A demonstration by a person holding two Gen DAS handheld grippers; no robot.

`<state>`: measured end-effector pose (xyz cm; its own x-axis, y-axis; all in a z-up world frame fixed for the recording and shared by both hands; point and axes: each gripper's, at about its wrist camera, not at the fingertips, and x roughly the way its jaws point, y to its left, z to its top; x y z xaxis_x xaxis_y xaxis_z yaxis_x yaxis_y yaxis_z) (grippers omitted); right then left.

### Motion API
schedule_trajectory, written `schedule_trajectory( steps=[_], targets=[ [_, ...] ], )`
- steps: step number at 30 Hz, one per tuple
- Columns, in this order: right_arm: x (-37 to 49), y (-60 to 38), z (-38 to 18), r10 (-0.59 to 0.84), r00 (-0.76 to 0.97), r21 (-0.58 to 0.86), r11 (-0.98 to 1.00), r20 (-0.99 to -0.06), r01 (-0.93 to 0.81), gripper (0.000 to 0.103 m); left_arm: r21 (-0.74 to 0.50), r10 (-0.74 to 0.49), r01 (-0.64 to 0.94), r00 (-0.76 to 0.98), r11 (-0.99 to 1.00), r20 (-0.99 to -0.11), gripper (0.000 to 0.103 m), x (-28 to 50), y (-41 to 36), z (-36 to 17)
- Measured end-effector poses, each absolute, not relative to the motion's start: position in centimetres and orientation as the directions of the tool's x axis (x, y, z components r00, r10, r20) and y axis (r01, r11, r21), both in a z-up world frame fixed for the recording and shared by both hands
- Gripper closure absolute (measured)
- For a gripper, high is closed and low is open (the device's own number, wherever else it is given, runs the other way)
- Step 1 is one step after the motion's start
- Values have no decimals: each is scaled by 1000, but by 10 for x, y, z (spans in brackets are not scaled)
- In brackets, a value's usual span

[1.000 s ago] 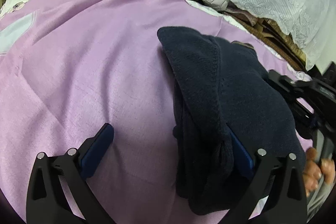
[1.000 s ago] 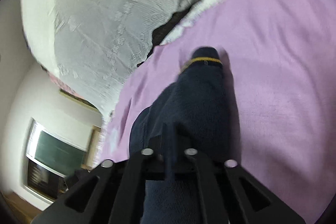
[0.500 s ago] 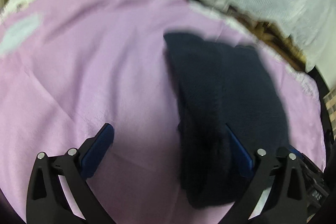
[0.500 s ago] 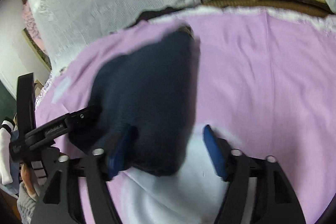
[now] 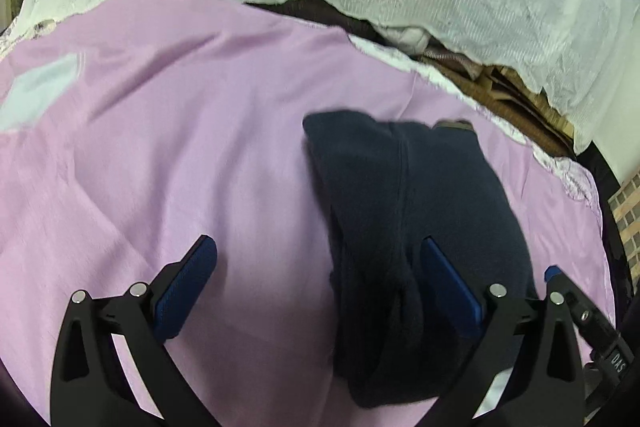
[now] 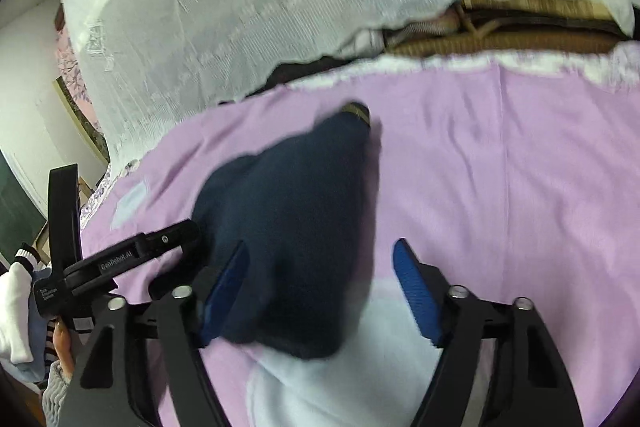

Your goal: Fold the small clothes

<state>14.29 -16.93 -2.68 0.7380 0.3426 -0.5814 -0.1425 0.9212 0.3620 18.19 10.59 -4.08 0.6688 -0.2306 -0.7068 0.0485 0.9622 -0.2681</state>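
Two grippers hover over a folded navy garment (image 5: 416, 211) on pink sheet (image 5: 160, 147) — left gripper (image 5: 316, 287) spread, gripping nothing; right gripper (image 6: 320, 287) closing, pads not pressing.

Both wrist cams close, angled down along their fingers. Left views from the left, right from the right; shared: navy garment (image 5: 416, 211) on pink sheet (image 6: 500, 167).

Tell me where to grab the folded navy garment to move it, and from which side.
Grip the navy garment at its thick near end, coming from the near side with the left gripper. The layers bunch there, so one pinch probably catches them all; the far end lies thinner.
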Motion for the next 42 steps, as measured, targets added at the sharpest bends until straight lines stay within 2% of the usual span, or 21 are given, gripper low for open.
schedule_trajectory(
  steps=[2,3,5,10,12,14,17,21,22,24,26,29,36,42],
  targets=[
    [154,-165,-20,344,748,359,921,-568,-150,38,-280,-238,45,662,959,-711,4,191,107,-42],
    [159,-165,-19,347,747,361,920,-567,-154,44,-280,-234,38,659,959,-715,4,194,107,-43],
    [174,-160,-17,354,742,362,918,-569,-161,50,-276,-227,29,654,961,-722,4,202,106,-47],
    [207,-152,-21,376,723,380,909,-579,-169,52,-295,-251,38,634,955,-731,4,223,103,-52],
    [217,-150,-32,367,699,368,916,-614,-158,51,-313,-273,43,609,949,-744,4,230,103,-59],
    [224,-151,-46,370,673,375,916,-640,-146,45,-324,-286,40,579,945,-764,4,236,102,-69],
    [232,-167,-65,448,628,497,861,-636,-111,31,-306,-275,46,584,951,-764,4,234,99,-69],
    [229,-178,-70,509,622,586,804,-595,-98,28,-318,-288,55,589,947,-756,4,230,102,-66],
    [226,-181,-70,524,623,607,788,-581,-98,27,-334,-304,58,586,941,-752,4,229,103,-65],
    [222,-187,-68,588,607,674,730,-535,-113,14,-401,-375,85,570,912,-731,4,225,108,-63],
    [220,-194,-67,616,605,718,689,-504,-103,10,-481,-465,125,547,868,-696,4,220,111,-59],
    [223,-203,-71,652,595,768,634,-471,-87,7,-543,-537,155,518,825,-666,4,218,110,-59],
    [226,-200,-78,703,567,816,571,-429,-91,4,-525,-523,149,493,838,-695,4,220,104,-67],
    [235,-183,-82,684,526,755,645,-505,-114,3,-500,-534,209,477,840,-698,4,215,94,-67]
  ],
)
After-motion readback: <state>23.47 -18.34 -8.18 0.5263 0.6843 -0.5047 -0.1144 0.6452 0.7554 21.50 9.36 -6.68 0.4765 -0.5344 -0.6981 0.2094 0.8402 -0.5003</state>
